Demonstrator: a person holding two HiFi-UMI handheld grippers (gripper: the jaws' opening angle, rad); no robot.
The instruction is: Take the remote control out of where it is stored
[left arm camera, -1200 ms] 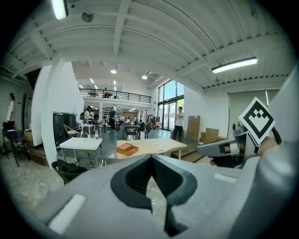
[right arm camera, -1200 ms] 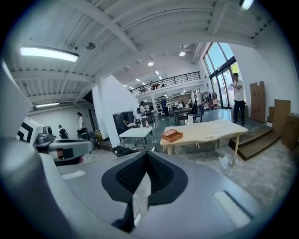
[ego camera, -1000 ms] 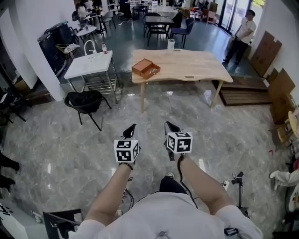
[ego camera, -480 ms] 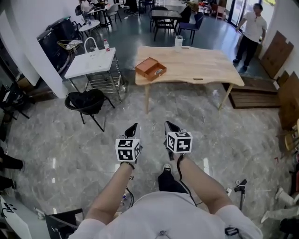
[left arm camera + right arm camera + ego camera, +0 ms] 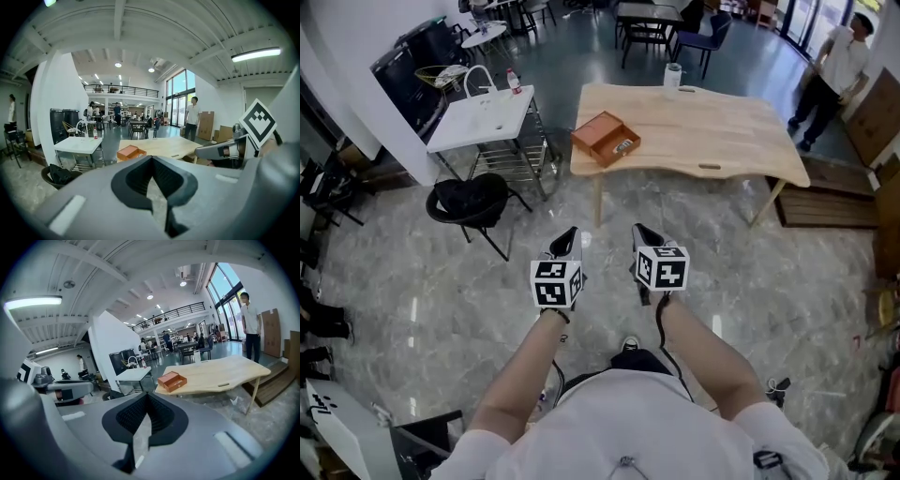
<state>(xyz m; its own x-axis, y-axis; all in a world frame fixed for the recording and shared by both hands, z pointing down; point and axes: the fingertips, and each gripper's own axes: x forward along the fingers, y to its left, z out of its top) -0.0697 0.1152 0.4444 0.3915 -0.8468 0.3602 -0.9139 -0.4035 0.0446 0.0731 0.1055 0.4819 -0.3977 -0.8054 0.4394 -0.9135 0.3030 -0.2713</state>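
Note:
An orange box (image 5: 606, 138) lies open on the left end of a light wooden table (image 5: 722, 131), far ahead of me. A small grey thing (image 5: 623, 145) lies in its tray; I cannot tell whether it is the remote control. My left gripper (image 5: 565, 242) and right gripper (image 5: 645, 234) are held side by side over the marble floor, both shut and empty, well short of the table. The box (image 5: 130, 152) shows above the closed left gripper (image 5: 151, 159) in the left gripper view. It shows again as the box (image 5: 171, 380) above the right gripper (image 5: 146, 404) in the right gripper view.
A white metal table (image 5: 483, 117) and a black chair (image 5: 469, 202) stand left of the wooden table. A cup (image 5: 673, 80) and a small dark item (image 5: 710, 167) sit on the tabletop. A person (image 5: 834, 70) stands at the far right by a low wooden platform (image 5: 834, 202).
The wooden table and orange box have come closer and sit lower in the head view as I walk forward. Both grippers stay shut, side by side.

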